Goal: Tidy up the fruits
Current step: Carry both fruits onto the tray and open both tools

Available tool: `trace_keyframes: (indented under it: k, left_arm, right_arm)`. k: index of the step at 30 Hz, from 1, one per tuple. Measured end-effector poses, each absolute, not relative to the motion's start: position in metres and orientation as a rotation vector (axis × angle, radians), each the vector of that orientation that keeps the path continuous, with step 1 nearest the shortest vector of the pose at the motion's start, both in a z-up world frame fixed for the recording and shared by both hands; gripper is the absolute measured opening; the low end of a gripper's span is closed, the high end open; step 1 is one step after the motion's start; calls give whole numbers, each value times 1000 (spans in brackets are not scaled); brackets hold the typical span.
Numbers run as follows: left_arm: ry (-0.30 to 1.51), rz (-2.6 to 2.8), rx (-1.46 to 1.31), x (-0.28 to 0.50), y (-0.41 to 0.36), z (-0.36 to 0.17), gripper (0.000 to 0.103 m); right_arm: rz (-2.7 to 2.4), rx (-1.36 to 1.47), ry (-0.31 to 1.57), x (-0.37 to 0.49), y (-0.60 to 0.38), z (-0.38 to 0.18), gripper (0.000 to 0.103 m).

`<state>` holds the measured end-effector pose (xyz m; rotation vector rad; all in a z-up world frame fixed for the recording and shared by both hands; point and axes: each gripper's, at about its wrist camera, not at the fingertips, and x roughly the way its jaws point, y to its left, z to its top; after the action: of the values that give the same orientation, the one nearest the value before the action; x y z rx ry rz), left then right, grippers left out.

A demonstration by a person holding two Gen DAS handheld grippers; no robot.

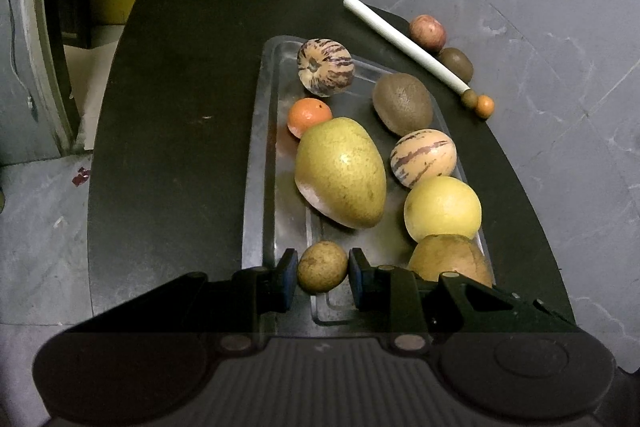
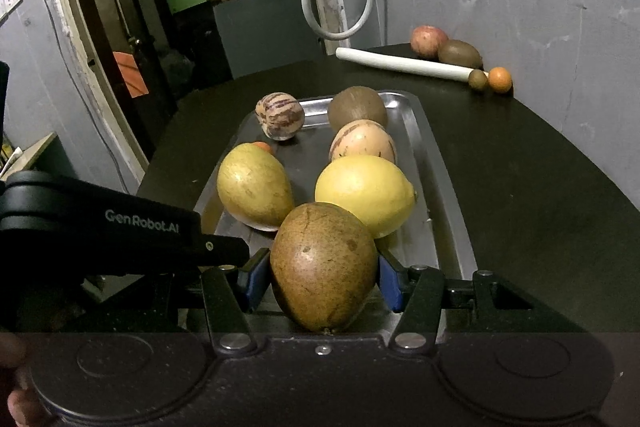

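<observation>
A metal tray (image 1: 260,163) on a dark table holds several fruits: a green-yellow mango (image 1: 340,171), a lemon (image 1: 442,207), two striped melons (image 1: 326,67), a kiwi (image 1: 402,103) and a small orange (image 1: 308,115). My left gripper (image 1: 322,269) is shut on a small round brownish fruit (image 1: 322,266) at the tray's near end. My right gripper (image 2: 320,277) is shut on a large brown mango (image 2: 324,267) over the tray's (image 2: 440,187) near end. The left gripper's arm shows in the right wrist view (image 2: 120,227).
At the table's far right corner lie a white tube (image 1: 404,41), a reddish apple (image 1: 427,31), a kiwi (image 1: 456,63), a small green fruit (image 1: 469,98) and a small orange fruit (image 1: 485,105). A grey wall stands right; a white hose (image 2: 320,7) hangs behind.
</observation>
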<state>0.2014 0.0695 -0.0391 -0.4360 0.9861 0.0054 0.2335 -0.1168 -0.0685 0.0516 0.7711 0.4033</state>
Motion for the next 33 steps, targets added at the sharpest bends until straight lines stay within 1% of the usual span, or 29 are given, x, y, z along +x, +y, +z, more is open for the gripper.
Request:
trace_keyframes:
  k: [7,9,11,16,18,20,21,22,28,29,30,33]
  left_arm:
    - [993,16,-434,201,68,-38,30]
    - [996,16,-442,200,69,-37,33]
    - [995,22,-450,199,70,-37,43]
    - [984,26,-471,193,70,-30,57]
    - [973,27,-459,188,68,-24,63]
    - [955,35,-437,181,66,-15,75]
    - [941,40,-427,176,66,-10,77]
    - [928,46,-423,172,66,-6,82]
    - [869,91,-435,135,71,18,100]
    - [861,103,-433,129,71,21,102]
    - [854,114,-429,121,72,23,102]
    - [856,123,-420,102,71,24,102]
  right_arm:
    - [407,50,777,235,-115,-71,57]
    - [408,66,792,236,-117,-72,57]
    - [408,72,810,238,-117,-74,58]
    - [418,72,793,234,-122,-71,59]
    - [423,73,781,231,-124,-66,64]
    - [425,75,766,225,-127,-59,72]
    - [426,77,756,222,-129,-55,74]
    - [427,76,746,217,-132,-51,78]
    - [427,57,697,187,-145,-30,97]
    - [429,47,692,182,-147,-27,100]
    - [429,30,696,178,-149,-24,101]
    - [440,10,739,168,-155,-20,102]
